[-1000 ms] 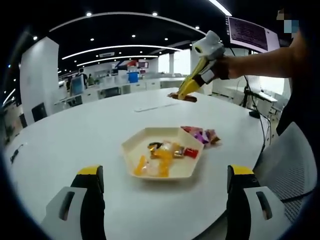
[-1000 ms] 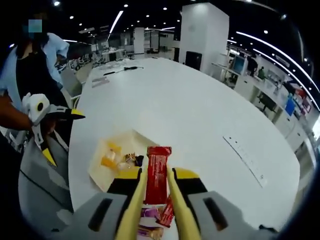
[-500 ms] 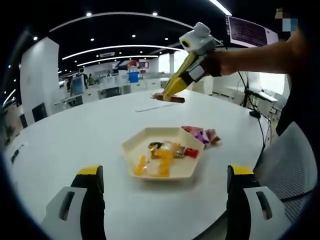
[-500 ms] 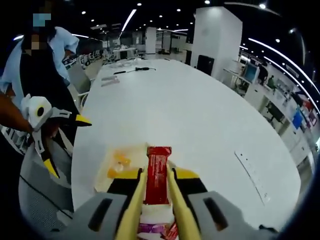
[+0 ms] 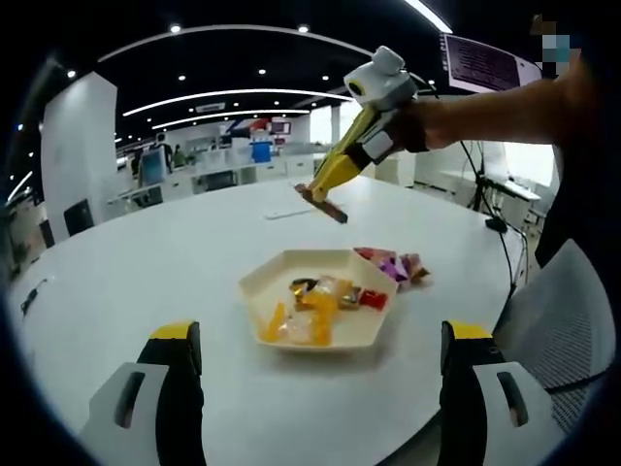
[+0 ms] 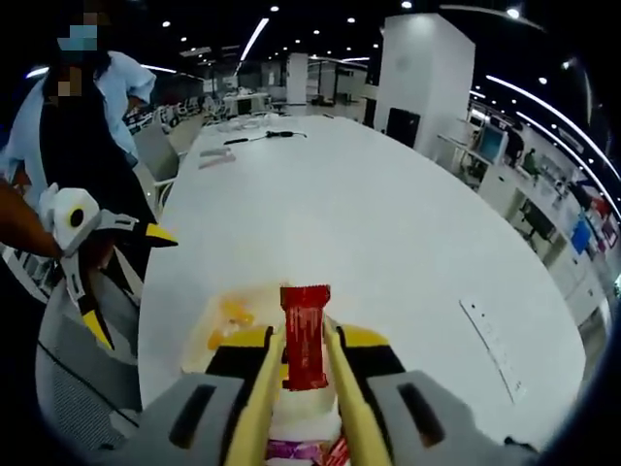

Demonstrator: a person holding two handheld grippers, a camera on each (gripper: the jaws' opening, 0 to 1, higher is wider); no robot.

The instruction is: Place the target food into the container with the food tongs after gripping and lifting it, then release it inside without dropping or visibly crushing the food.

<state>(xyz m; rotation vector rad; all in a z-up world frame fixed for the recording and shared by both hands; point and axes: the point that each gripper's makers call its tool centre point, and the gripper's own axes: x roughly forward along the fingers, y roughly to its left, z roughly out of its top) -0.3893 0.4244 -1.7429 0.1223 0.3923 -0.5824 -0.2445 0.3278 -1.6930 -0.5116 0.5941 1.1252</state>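
A cream hexagonal tray (image 5: 254, 288) on the white table holds several wrapped candies (image 5: 320, 299). A small pile of wrapped snacks (image 5: 392, 263) lies just beyond its far right side. In the left gripper view, my right gripper (image 5: 328, 184) hangs above and behind the tray, shut on a red snack bar (image 5: 323, 205). In the right gripper view the red snack bar (image 6: 304, 323) stands between my right gripper (image 6: 304, 342) and its yellow fingers (image 6: 264, 374), with the tray (image 6: 225, 316) below. My left gripper (image 5: 322, 332) is open near the table's edge, and the left gripper (image 6: 129, 280) appears open at the left.
The round white table (image 6: 369, 223) stretches far ahead, with a flat strip (image 6: 493, 336) set in it and a cable (image 6: 260, 137) at the far end. A grey chair (image 5: 568, 320) stands by the table edge. A person (image 6: 73, 126) holds both grippers.
My right gripper has carried the snack bar lower and nearer the tray, tipping it downward. The left gripper has stayed still and open.
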